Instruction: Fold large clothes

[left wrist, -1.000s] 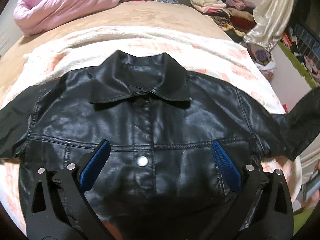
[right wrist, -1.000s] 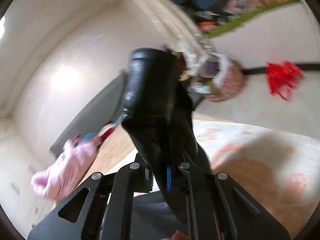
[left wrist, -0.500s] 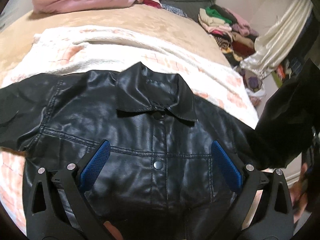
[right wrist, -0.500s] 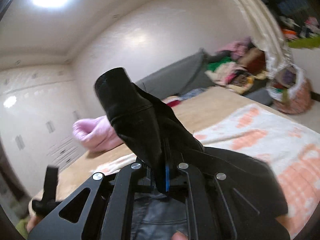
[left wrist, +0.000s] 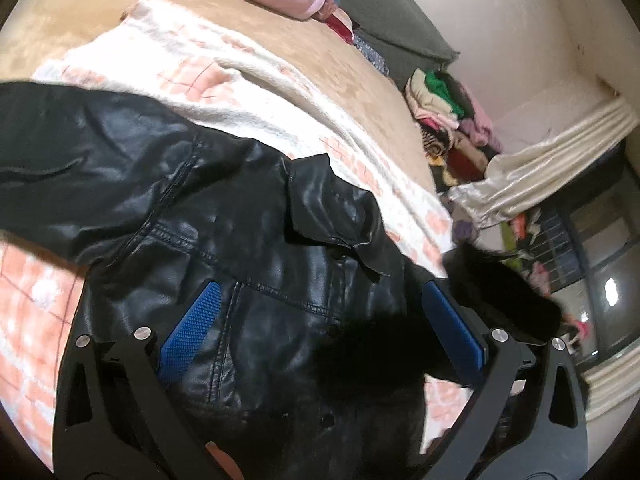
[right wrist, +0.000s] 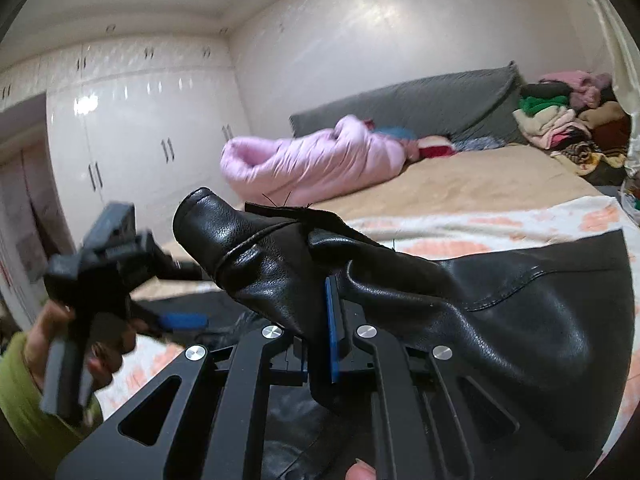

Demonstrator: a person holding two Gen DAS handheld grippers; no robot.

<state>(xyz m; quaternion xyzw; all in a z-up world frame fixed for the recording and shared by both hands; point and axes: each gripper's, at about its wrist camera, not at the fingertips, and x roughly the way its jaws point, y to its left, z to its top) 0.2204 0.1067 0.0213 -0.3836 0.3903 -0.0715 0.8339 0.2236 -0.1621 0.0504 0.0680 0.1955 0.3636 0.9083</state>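
text: none legible | labels: none | views blurred, possibly missed

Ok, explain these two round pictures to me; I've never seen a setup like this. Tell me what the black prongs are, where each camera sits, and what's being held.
There is no robot here. A person holds a hand-gripped clamp in each hand, and each clamp carries a wide-angle camera looking out along its two prongs.

The left wrist view looks down on a black leather jacket spread over a peach-and-white blanket on a bed. The left gripper is open above the jacket, holding nothing.

The right wrist view looks across the bed. The right gripper has its jaws shut on the jacket's sleeve, lifted off the bed. A pink puffy coat lies further back.
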